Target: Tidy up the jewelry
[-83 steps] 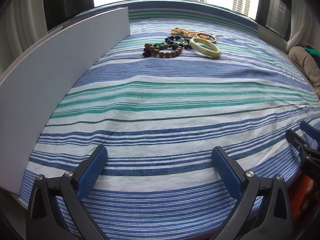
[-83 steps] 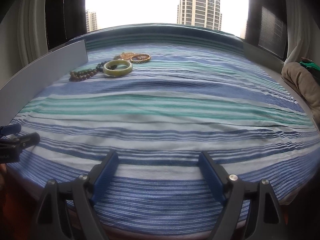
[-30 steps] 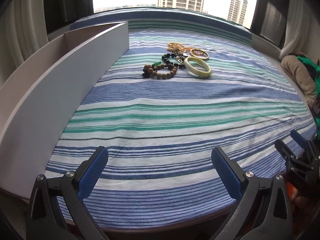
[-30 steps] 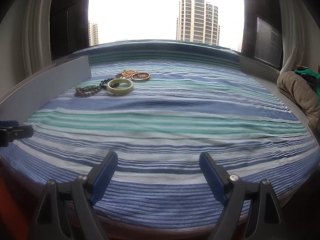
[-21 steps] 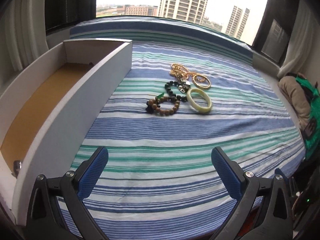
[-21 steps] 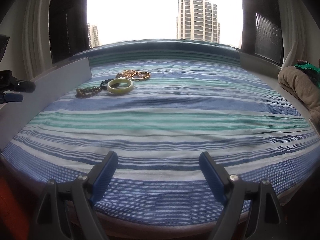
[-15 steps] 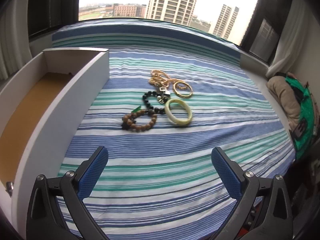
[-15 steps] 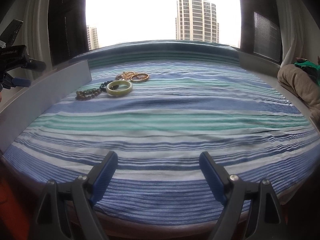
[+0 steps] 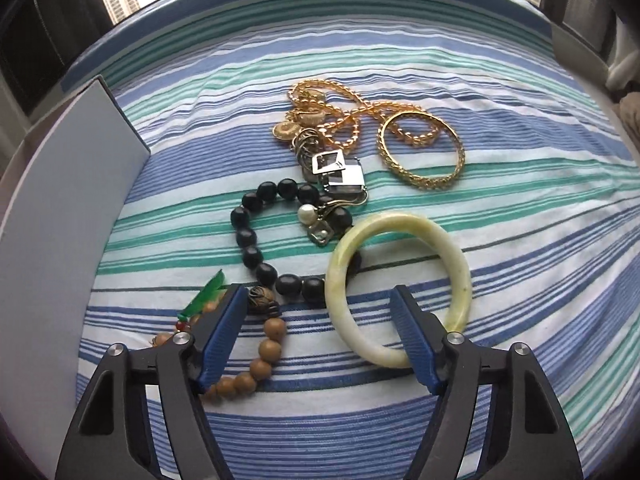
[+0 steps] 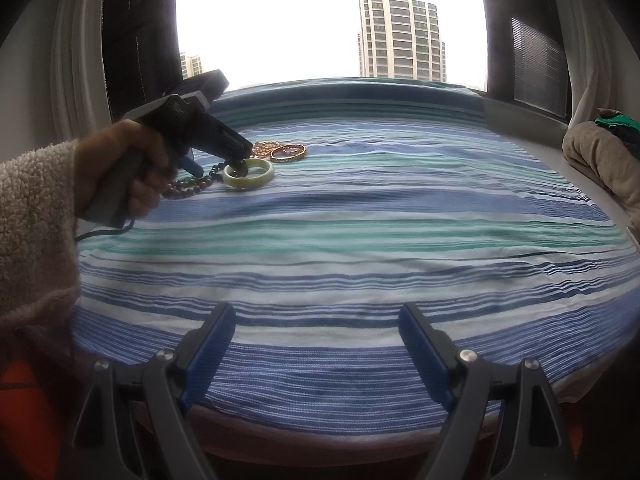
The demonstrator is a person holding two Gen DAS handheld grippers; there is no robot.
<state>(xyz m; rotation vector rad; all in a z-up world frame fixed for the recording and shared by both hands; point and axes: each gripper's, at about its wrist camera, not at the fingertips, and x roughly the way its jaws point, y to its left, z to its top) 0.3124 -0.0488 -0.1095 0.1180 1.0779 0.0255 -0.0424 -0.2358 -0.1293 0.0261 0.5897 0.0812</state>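
Note:
A jewelry pile lies on the striped cloth. It holds a pale green jade bangle, a black bead bracelet, a brown wooden bead bracelet, a gold bangle, a gold chain and silver pendants. My left gripper points down over the near side of the pile. Its jaws are closing, with the bangle's left arc and some beads between them, and the pads are not pressing. In the right wrist view, a hand holds the left gripper at the jade bangle. My right gripper is open and empty over the cloth's near edge.
A white box wall stands just left of the pile. A folded beige cloth with something green on it lies at the far right by the window ledge. A fleecy sleeve fills the left edge of the right wrist view.
My left gripper has moved forward and down onto the jewelry pile, and its jaws have narrowed. The box has slid to the left of its view. My right gripper has stayed in place.

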